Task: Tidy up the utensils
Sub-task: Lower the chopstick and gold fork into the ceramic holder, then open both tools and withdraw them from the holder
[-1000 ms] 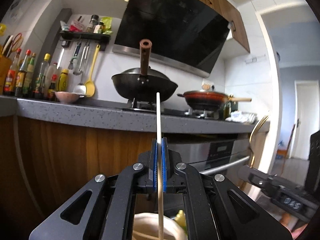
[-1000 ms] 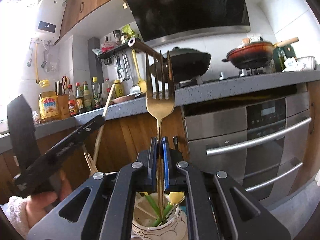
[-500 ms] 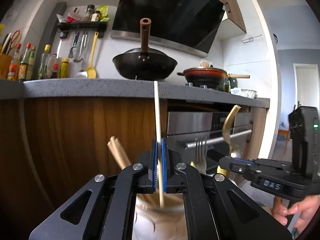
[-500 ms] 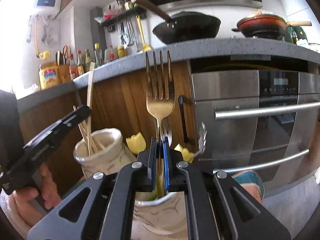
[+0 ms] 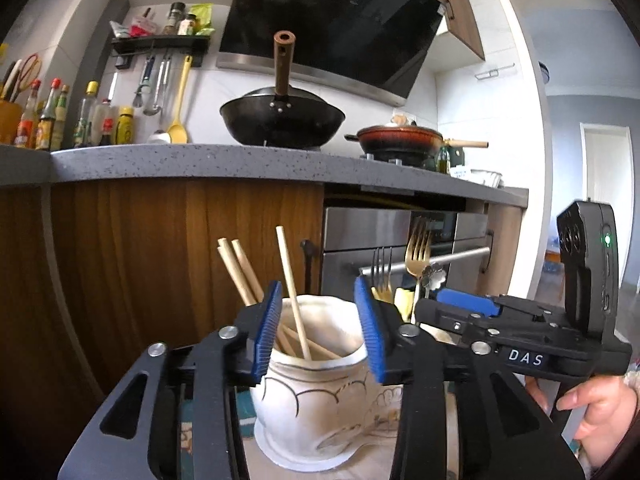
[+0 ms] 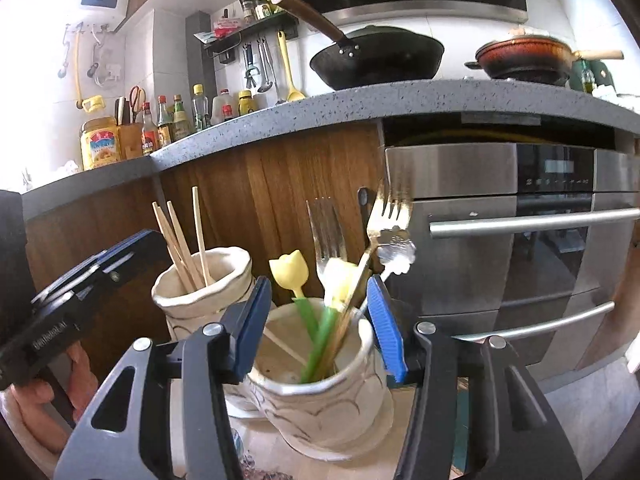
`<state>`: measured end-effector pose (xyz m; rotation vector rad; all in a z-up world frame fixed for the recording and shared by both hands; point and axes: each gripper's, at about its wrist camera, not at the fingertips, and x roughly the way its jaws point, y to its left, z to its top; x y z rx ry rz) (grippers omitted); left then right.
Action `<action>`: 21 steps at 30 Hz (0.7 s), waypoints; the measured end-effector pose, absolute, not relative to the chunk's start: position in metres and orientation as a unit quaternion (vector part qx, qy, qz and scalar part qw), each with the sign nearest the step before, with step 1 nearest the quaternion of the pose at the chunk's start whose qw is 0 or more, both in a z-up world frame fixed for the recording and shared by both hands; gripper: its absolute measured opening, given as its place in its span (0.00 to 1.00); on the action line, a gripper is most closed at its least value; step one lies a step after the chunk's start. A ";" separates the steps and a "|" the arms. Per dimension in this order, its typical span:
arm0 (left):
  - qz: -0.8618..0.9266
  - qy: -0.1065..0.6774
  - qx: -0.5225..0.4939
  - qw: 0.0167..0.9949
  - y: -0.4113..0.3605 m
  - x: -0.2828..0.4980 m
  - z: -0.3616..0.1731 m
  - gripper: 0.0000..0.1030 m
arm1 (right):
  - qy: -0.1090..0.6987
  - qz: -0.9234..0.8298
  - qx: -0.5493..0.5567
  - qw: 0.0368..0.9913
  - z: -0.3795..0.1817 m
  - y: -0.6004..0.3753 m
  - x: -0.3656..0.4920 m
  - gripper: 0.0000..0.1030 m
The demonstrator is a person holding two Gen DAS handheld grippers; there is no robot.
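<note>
My left gripper is open and empty, its blue pads either side of a white ceramic jar that holds several wooden chopsticks. My right gripper is open and empty over a second white jar. That jar holds a gold fork, a silver fork, a flower-headed spoon and yellow tulip-topped green utensils. The gold fork leans to the right, blurred. The chopstick jar also shows in the right wrist view. The right gripper body shows in the left wrist view.
Both jars stand on a low surface in front of wooden cabinets and a steel oven. Above is a grey countertop with a black wok, a red pan and sauce bottles.
Both grippers came down to the jars and opened. The left let go of the chopstick, which now stands in the left jar. The right let go of the gold fork, now in the right jar.
</note>
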<state>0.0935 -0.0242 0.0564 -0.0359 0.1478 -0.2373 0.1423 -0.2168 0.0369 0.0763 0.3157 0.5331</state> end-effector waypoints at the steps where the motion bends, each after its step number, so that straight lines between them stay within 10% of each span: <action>1: -0.117 0.075 -0.021 0.990 -0.022 0.090 0.056 0.45 | 0.154 0.259 0.037 0.953 0.037 -0.218 0.139 0.51; 13: -0.074 0.100 -0.016 0.992 -0.012 0.033 0.034 0.84 | 0.157 0.195 0.010 0.968 0.018 -0.245 0.083 0.95; 21: -0.052 0.108 -0.015 0.993 -0.004 0.005 0.019 0.93 | 0.145 0.173 0.023 0.974 0.006 -0.260 0.056 0.95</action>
